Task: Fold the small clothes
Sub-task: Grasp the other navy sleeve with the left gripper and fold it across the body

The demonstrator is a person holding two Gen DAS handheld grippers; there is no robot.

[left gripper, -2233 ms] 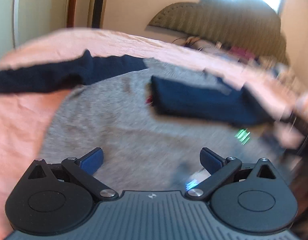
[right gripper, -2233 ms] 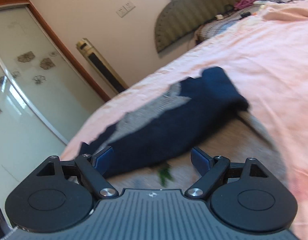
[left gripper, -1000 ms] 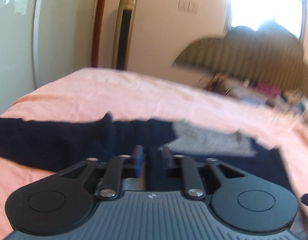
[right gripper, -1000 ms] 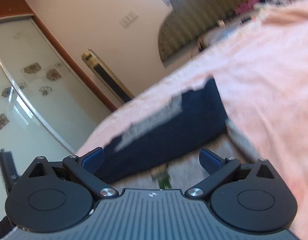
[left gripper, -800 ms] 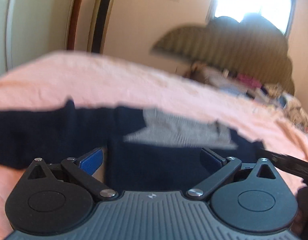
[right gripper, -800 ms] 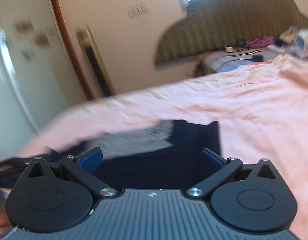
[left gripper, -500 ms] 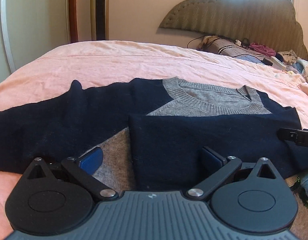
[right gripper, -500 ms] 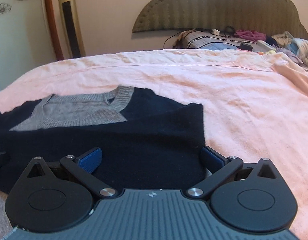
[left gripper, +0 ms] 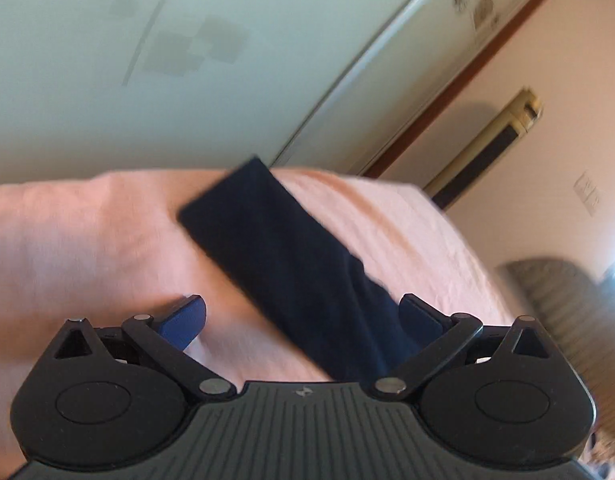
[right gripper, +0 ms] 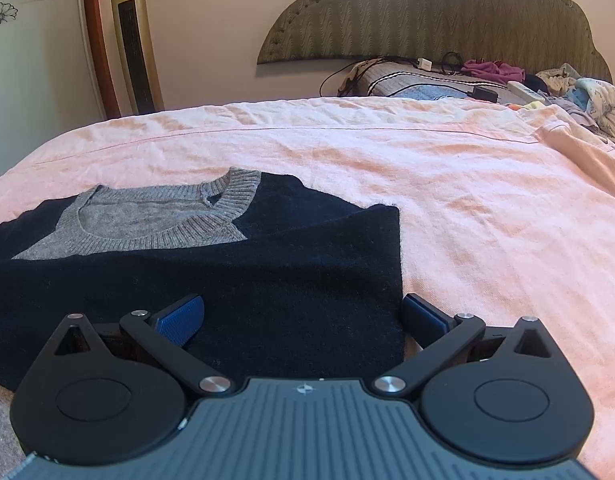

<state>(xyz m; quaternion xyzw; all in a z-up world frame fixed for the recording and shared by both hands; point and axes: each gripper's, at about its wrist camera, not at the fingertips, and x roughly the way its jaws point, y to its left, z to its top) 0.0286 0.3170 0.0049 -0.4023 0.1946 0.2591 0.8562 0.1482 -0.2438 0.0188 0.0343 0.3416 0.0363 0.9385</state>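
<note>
left gripper (left gripper: 303,314) swinging off the body to one navy sleeve (left gripper: 283,268) on the pink bed sheet (left gripper: 87,248), fingers spread, right gripper (right gripper: 303,316) hovering released over one sweater (right gripper: 227,280)

My right gripper (right gripper: 303,316) hangs with jaws spread wide over the navy sleeve (right gripper: 267,280) folded across my grey-collared sweater (right gripper: 147,224) on the pink bedsheet (right gripper: 467,200).
</note>
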